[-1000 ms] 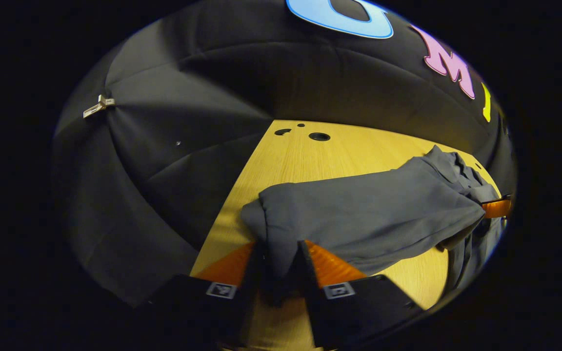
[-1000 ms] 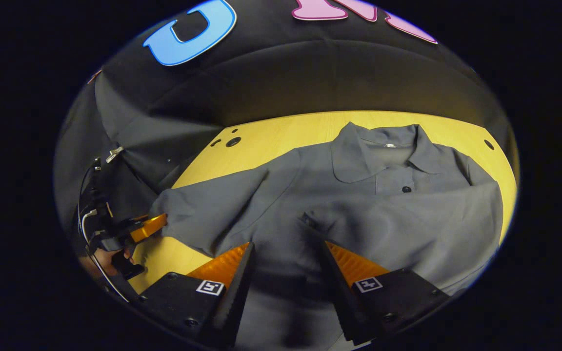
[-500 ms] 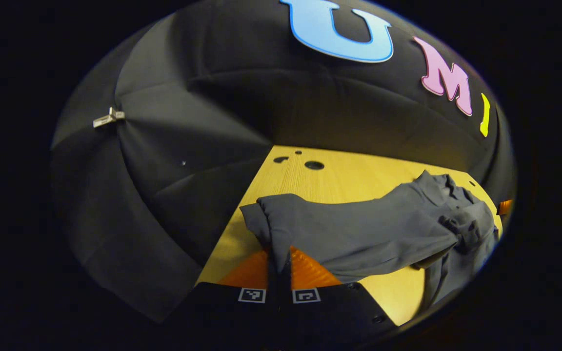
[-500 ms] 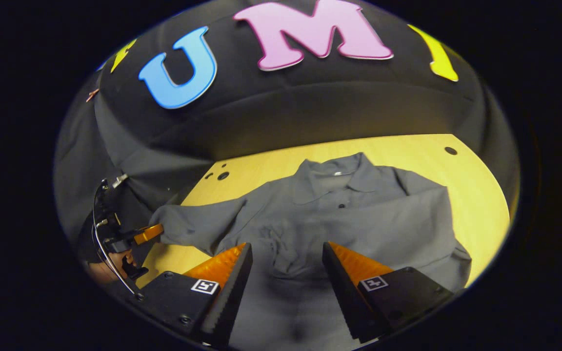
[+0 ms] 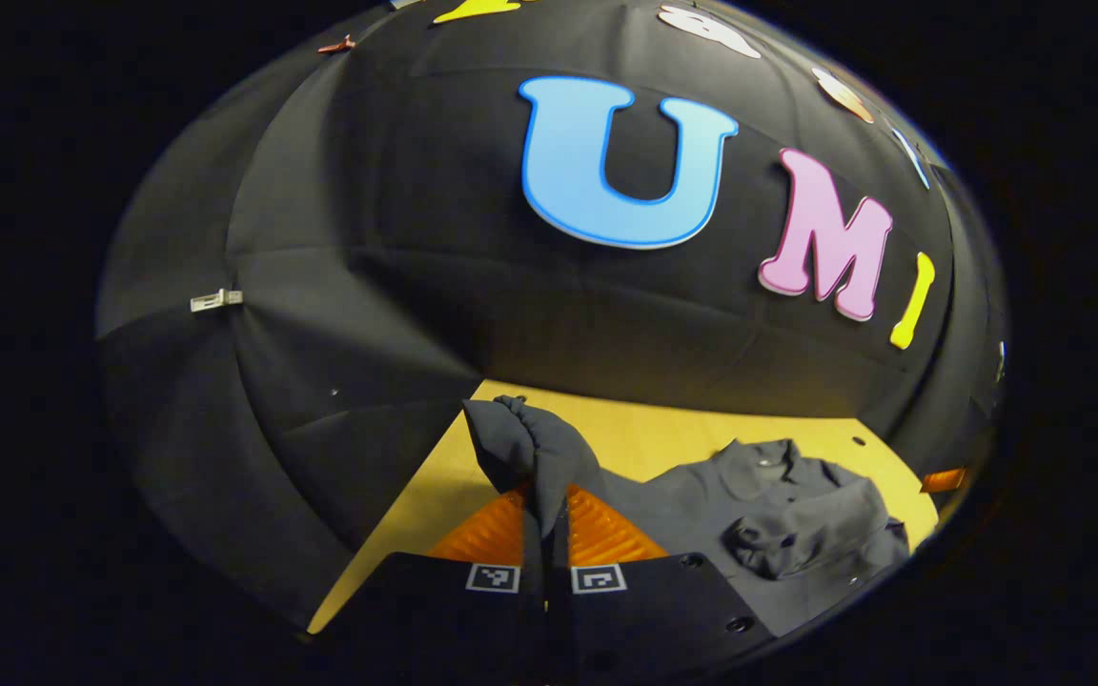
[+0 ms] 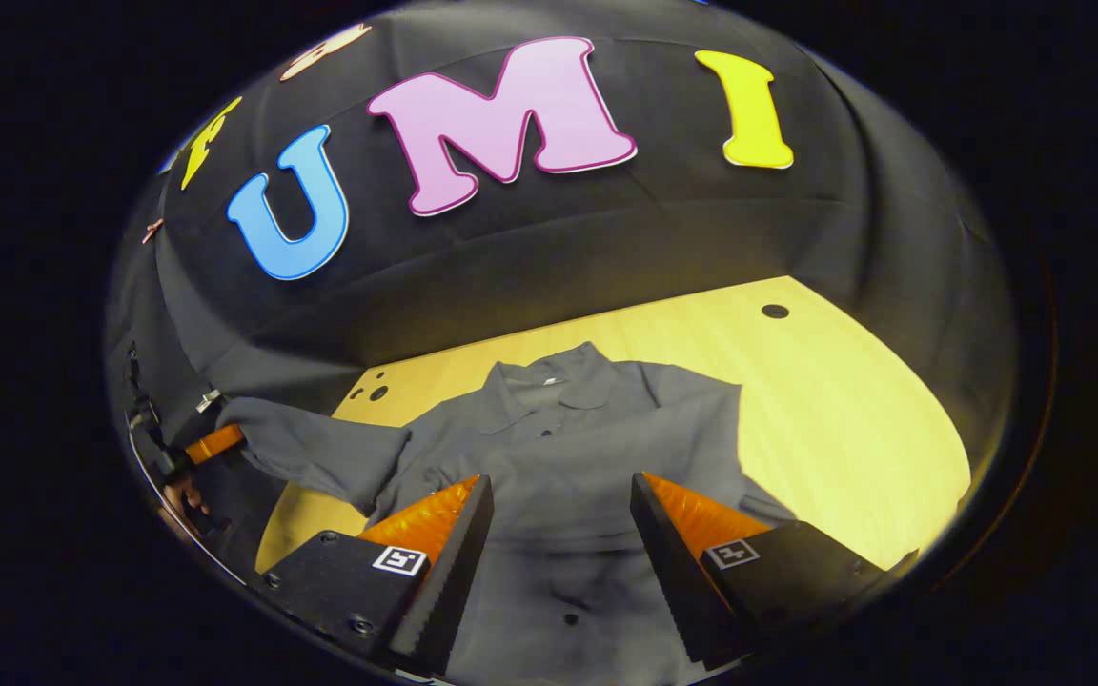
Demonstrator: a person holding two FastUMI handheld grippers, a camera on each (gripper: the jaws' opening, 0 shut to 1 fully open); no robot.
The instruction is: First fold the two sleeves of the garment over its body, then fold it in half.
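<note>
Pinching the grey shirt's [image 6: 568,448] sleeve cuff [image 5: 520,443] above the bench [image 6: 825,410], left gripper [image 5: 545,514] fingers clamped together; right gripper [image 6: 559,534] fingers apart over shirt body.

The shirt's [image 6: 568,448] hem is cut off by the right gripper view's lower edge.
</note>
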